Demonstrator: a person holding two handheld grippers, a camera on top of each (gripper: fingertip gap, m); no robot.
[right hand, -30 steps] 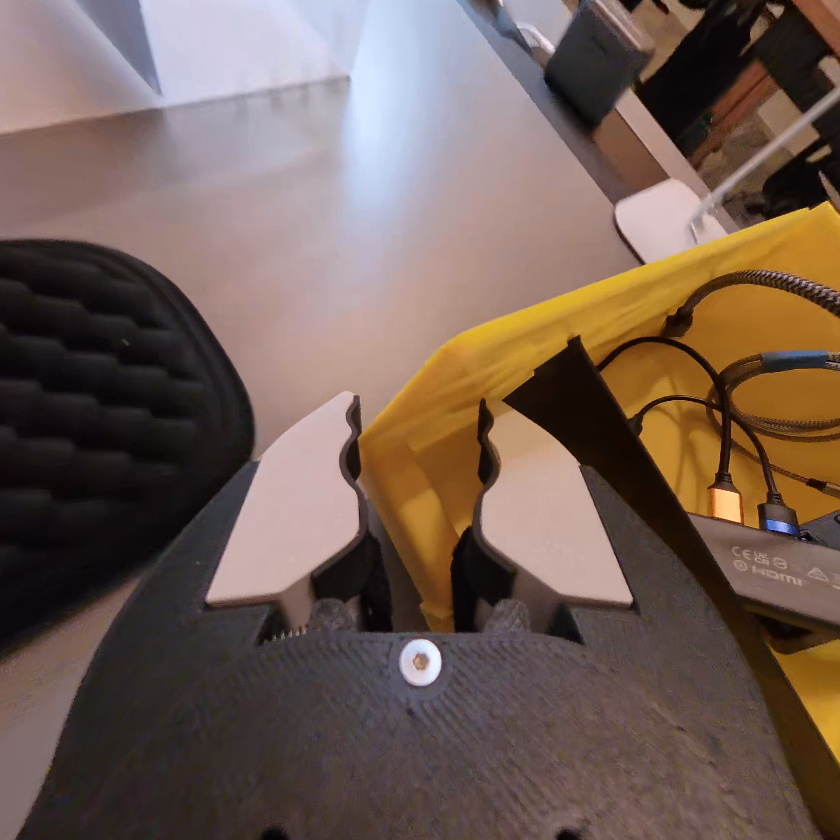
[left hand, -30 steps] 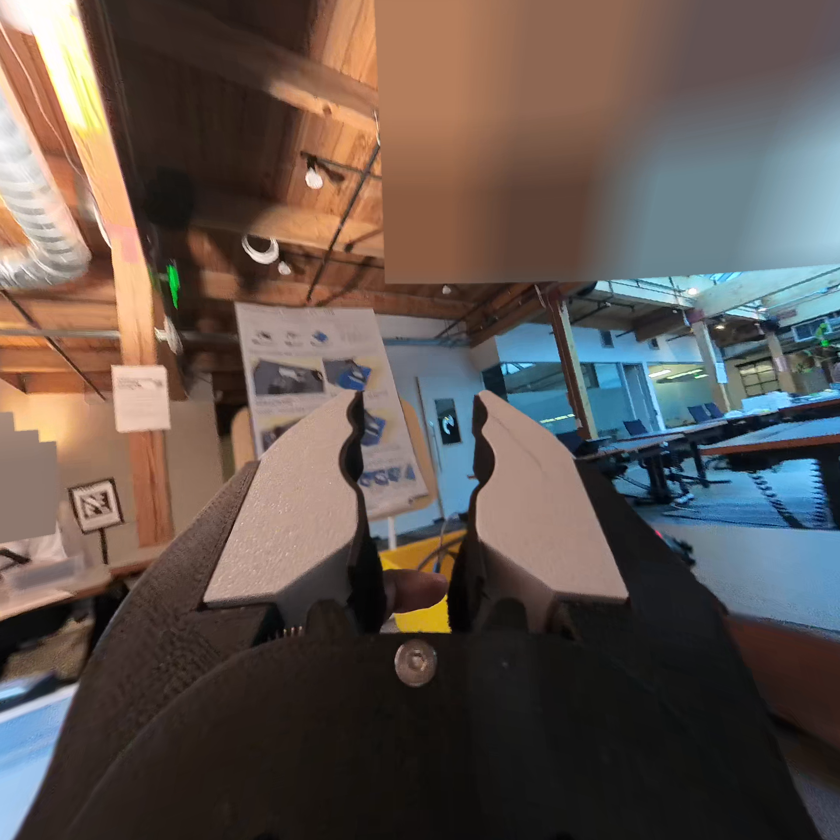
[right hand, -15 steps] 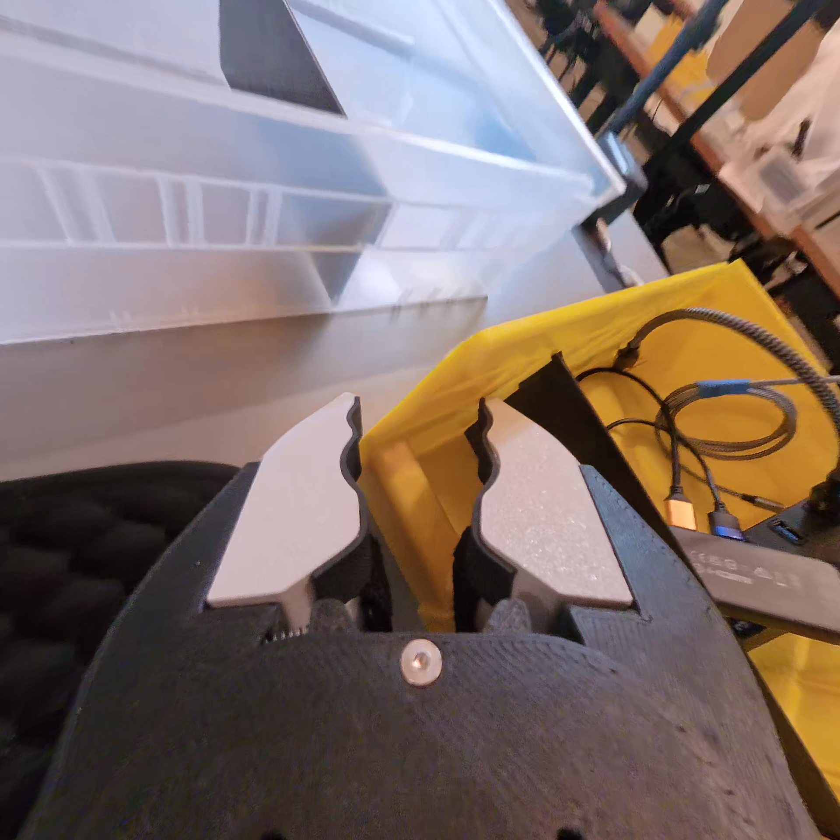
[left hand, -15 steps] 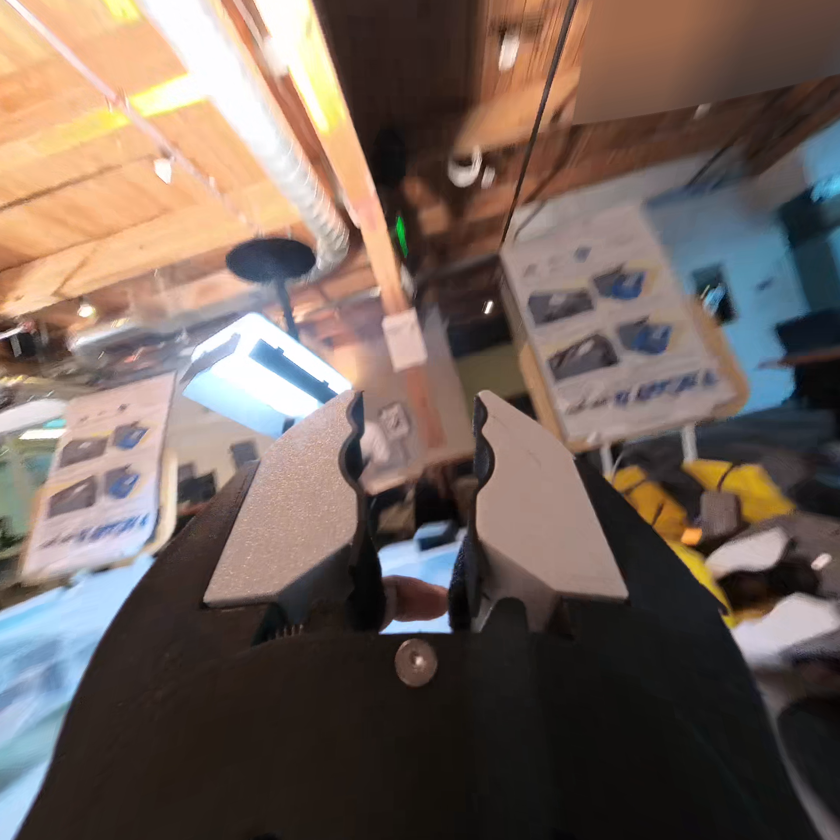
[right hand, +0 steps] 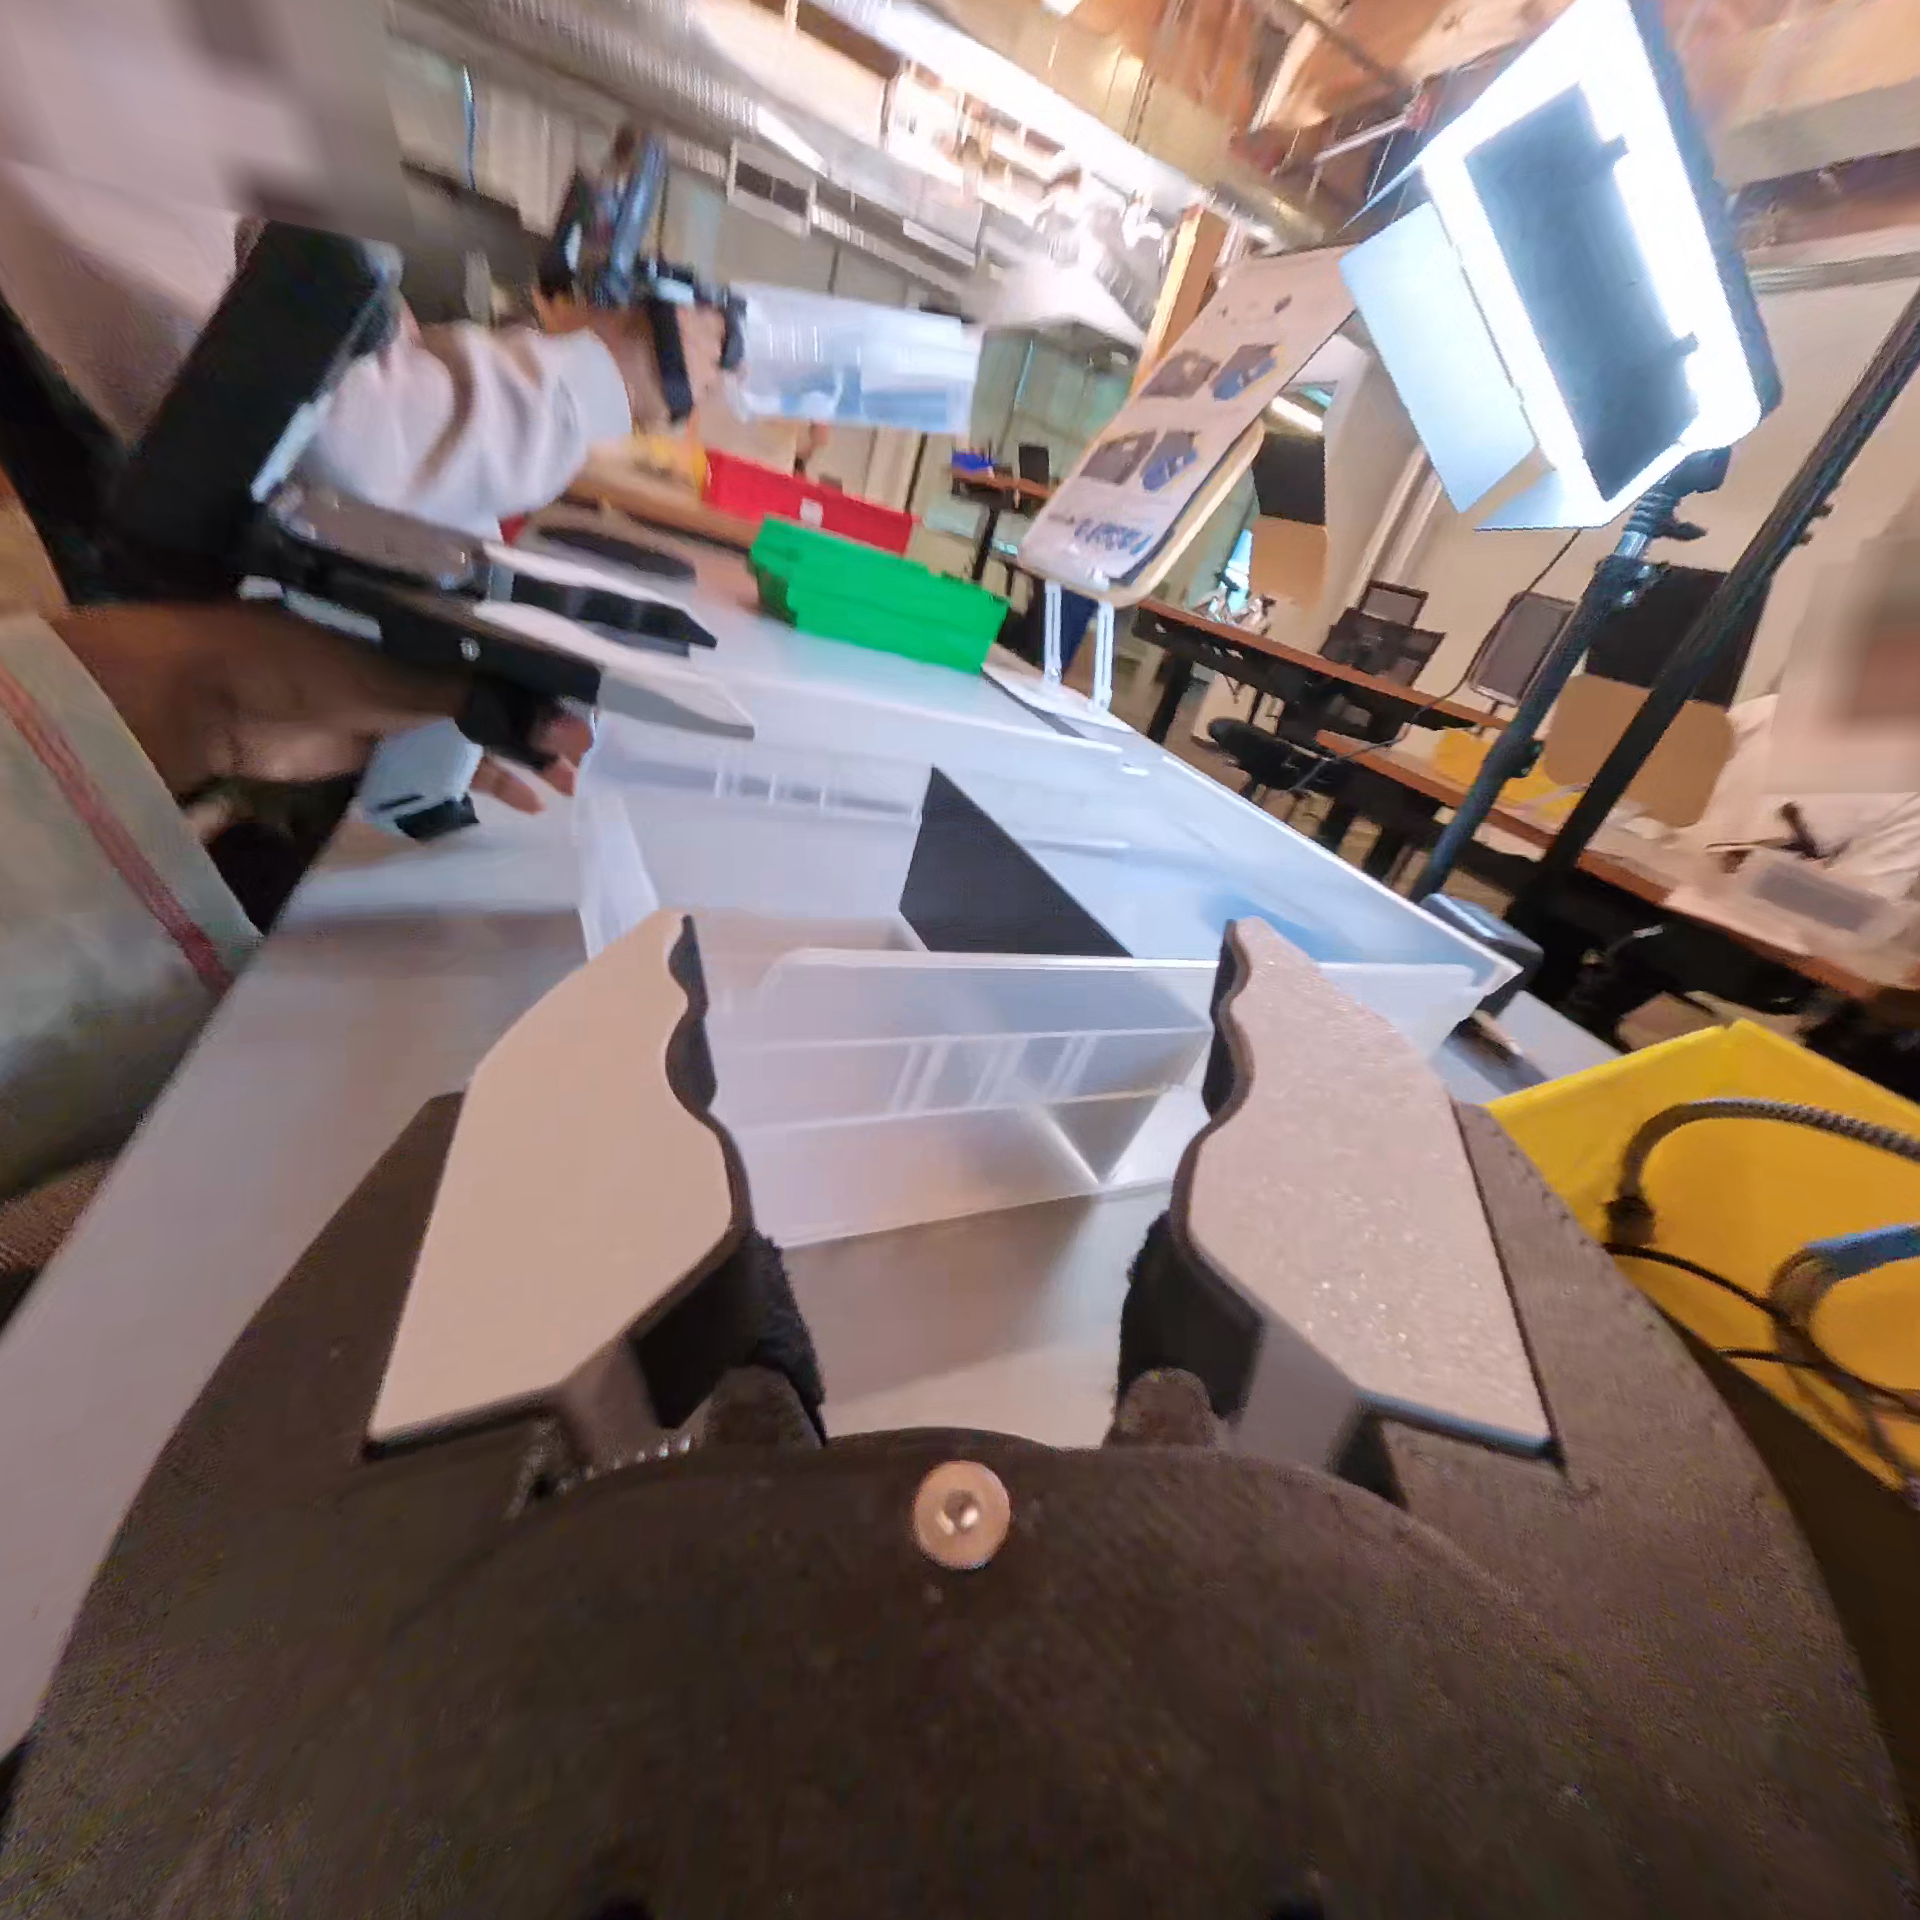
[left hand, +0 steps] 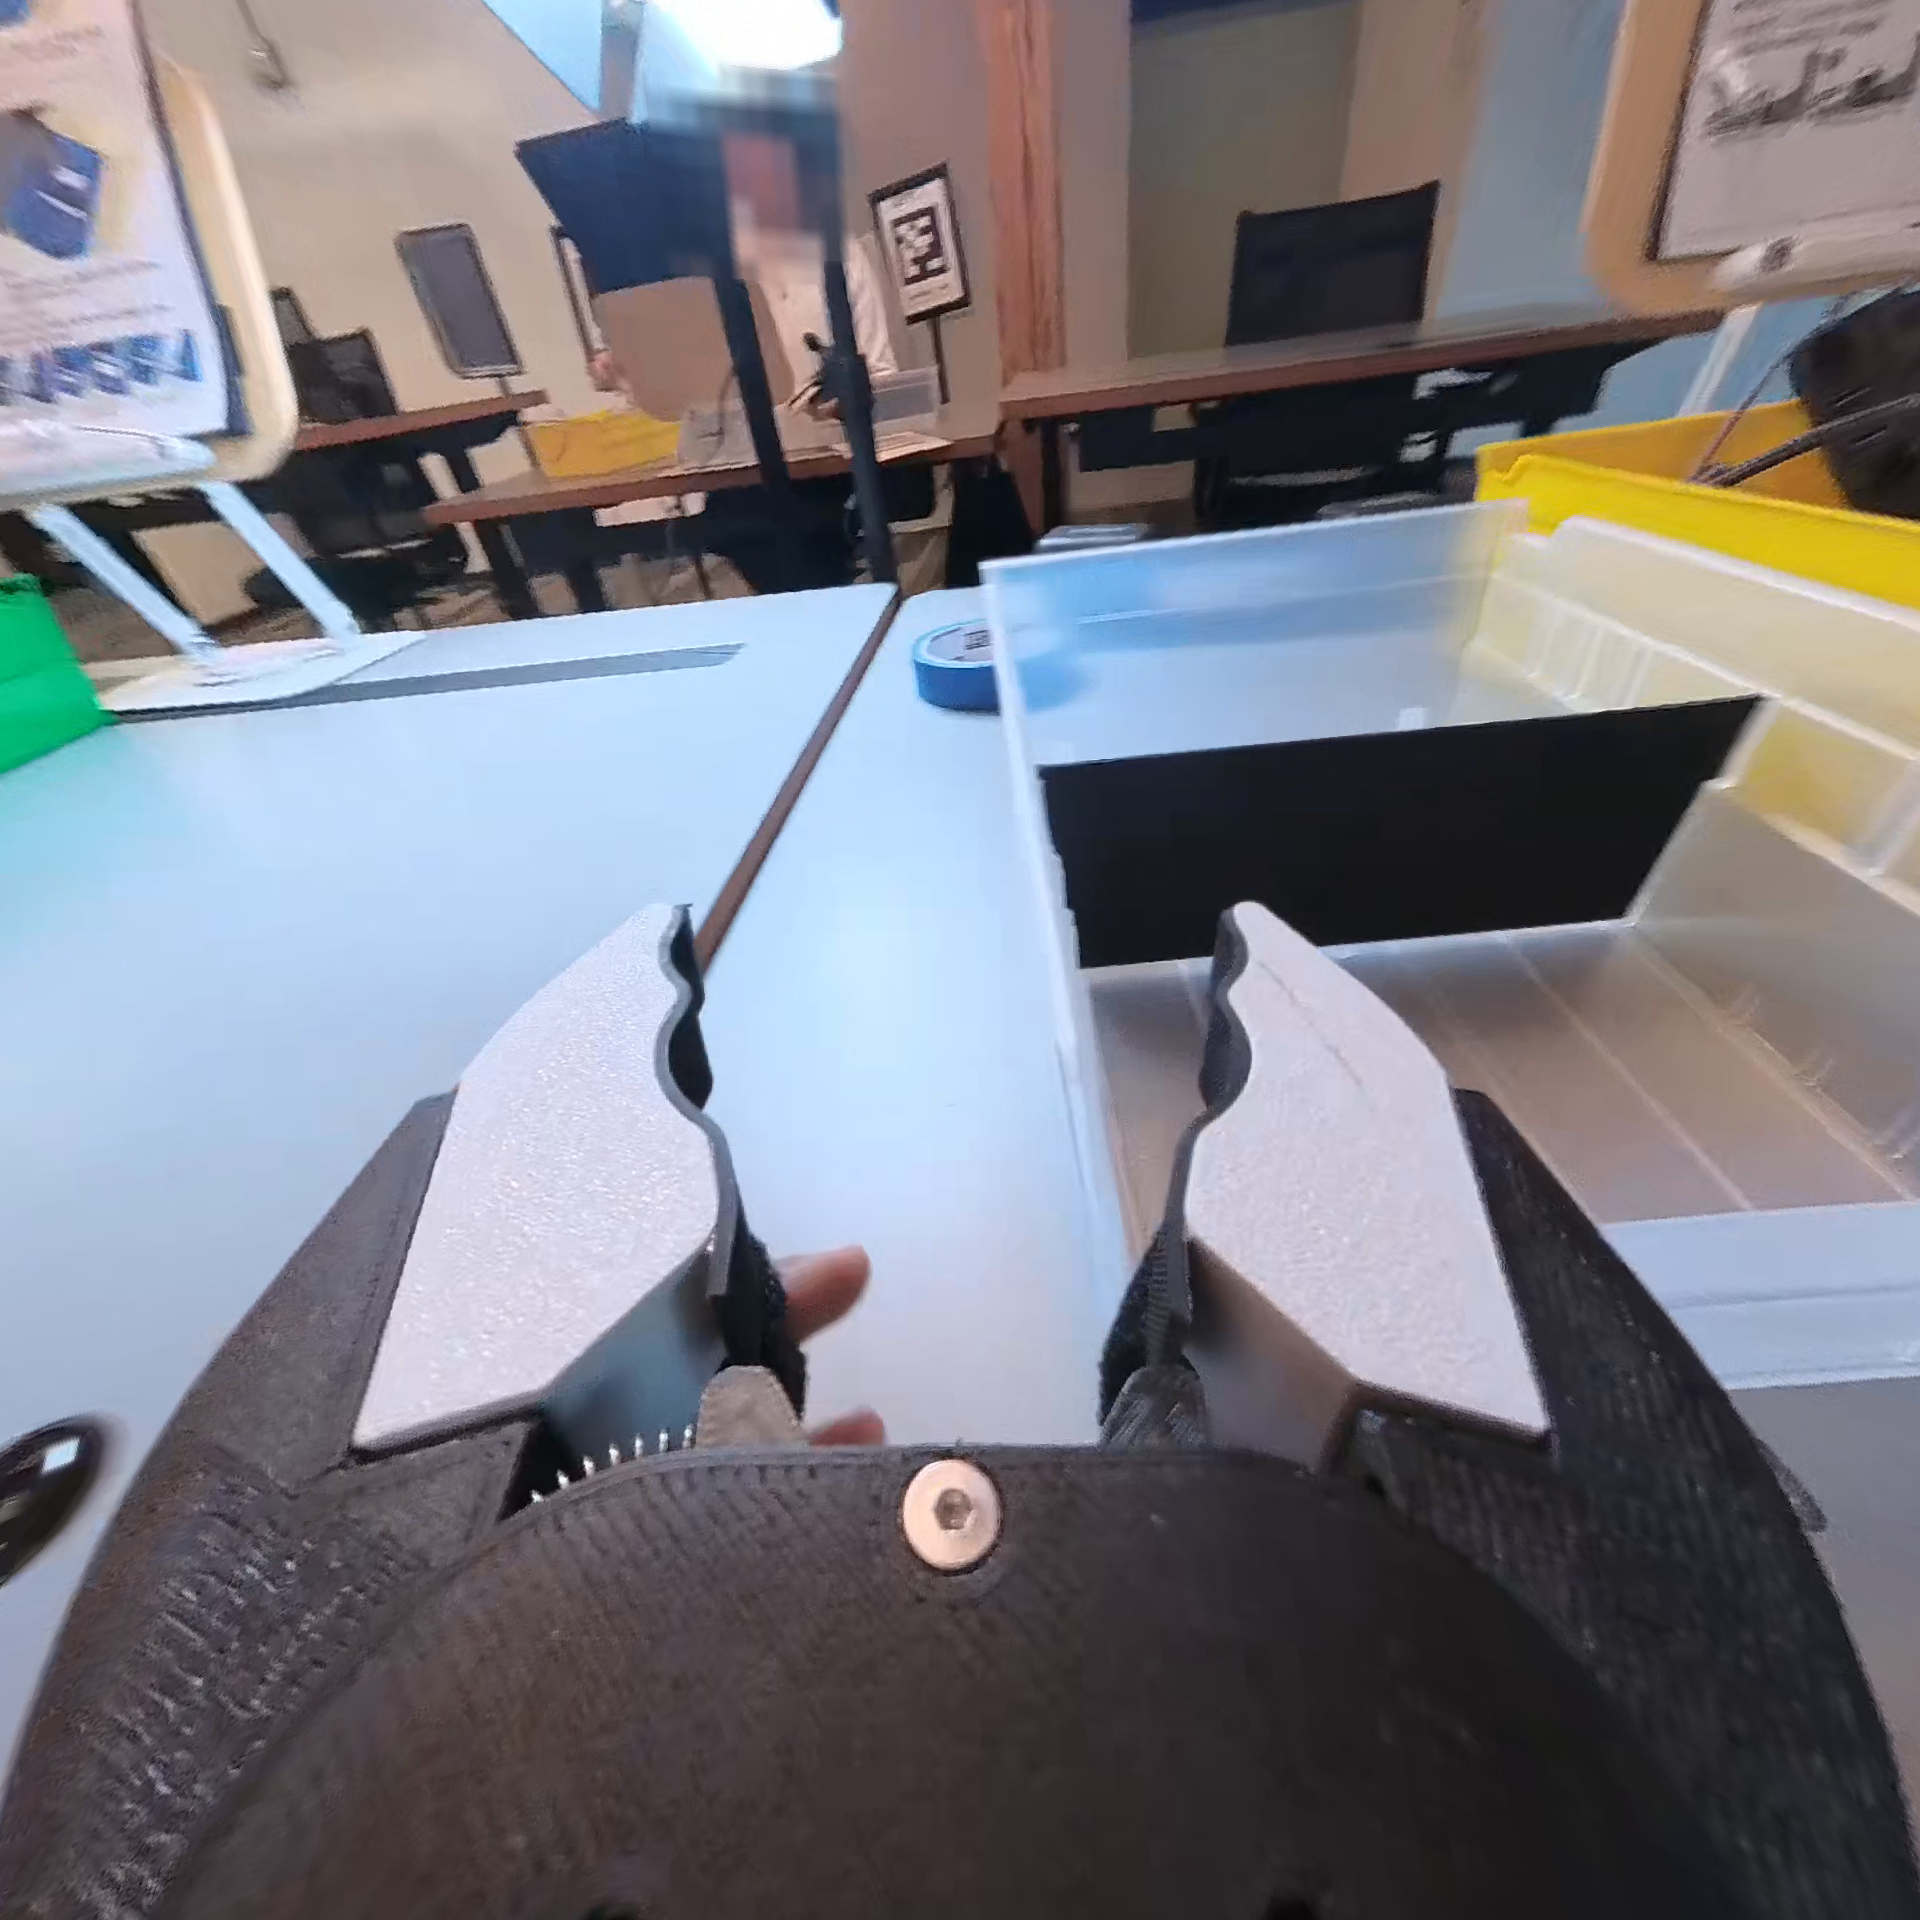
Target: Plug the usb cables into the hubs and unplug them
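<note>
My left gripper (left hand: 956, 920) is open and empty, low over the grey table (left hand: 416, 883), beside the left wall of a clear plastic bin (left hand: 1060, 935). My right gripper (right hand: 958, 928) is open and empty, pointing across the same clear bin (right hand: 987, 1049). A yellow bin (right hand: 1714, 1174) lies at its right and holds braided and thin black USB cables (right hand: 1766, 1117). No hub shows in either view. The yellow bin's rim also shows in the left wrist view (left hand: 1662, 509). A hand (right hand: 260, 696) holding the left tool shows at the left of the right wrist view.
The clear bin has a black divider (left hand: 1371, 821). A blue tape roll (left hand: 951, 665) lies behind the bin. Green bins (right hand: 873, 603) stand farther along the table. A poster stand (right hand: 1153, 457) and a light panel on a stand (right hand: 1590, 291) stand beyond it. Another person (right hand: 468, 416) works at the back.
Both grippers have opened wider. The left view swung down from the ceiling to the table. The right view lifted off the yellow bin's corner toward the clear bin and the room.
</note>
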